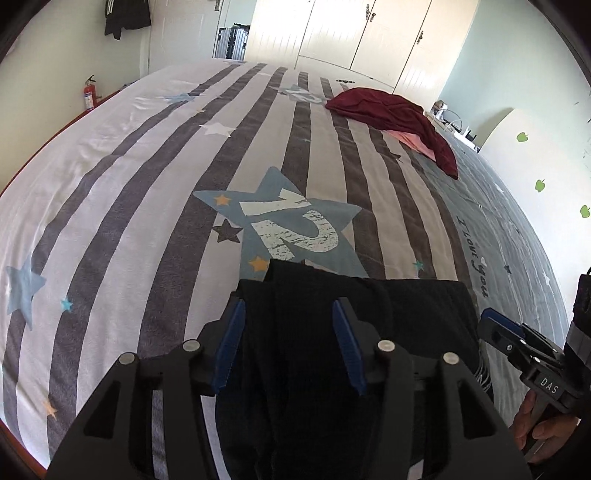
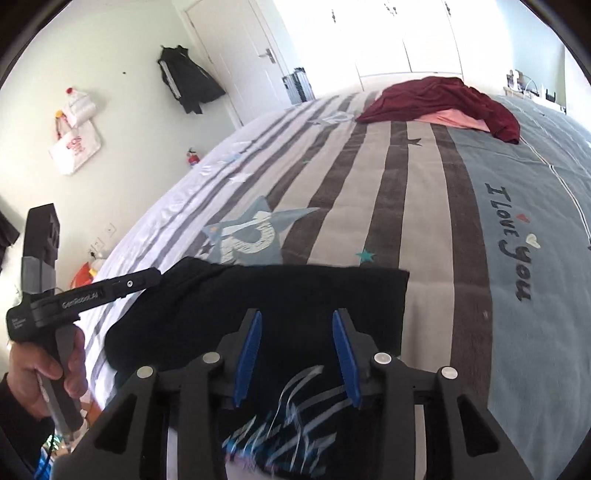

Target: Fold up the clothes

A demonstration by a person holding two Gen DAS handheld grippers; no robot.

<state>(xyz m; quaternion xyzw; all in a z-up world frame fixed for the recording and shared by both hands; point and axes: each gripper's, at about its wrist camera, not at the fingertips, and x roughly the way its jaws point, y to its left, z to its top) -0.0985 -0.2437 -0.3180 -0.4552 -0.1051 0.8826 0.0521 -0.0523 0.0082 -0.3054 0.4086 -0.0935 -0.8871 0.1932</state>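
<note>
A black garment (image 1: 406,306) lies folded flat at the near edge of the striped star-print bed cover (image 1: 147,184). Its white and blue print (image 2: 291,417) shows at the near end in the right wrist view. My left gripper (image 1: 289,306) hovers over the garment's left part, open, blue pads apart and clear of the cloth. My right gripper (image 2: 297,315) stands open above the black garment (image 2: 332,288), nothing pinched. Each gripper shows in the other's view: right gripper (image 1: 495,325) at the garment's right edge, left gripper (image 2: 153,276) at its left corner.
A maroon garment (image 1: 391,114) lies crumpled over a pink one (image 1: 413,142) at the bed's far right. Beyond the bed are wardrobe doors (image 1: 351,33), a suitcase (image 1: 232,42) and a fire extinguisher (image 1: 88,96). A dark jacket (image 2: 188,81) hangs on the wall.
</note>
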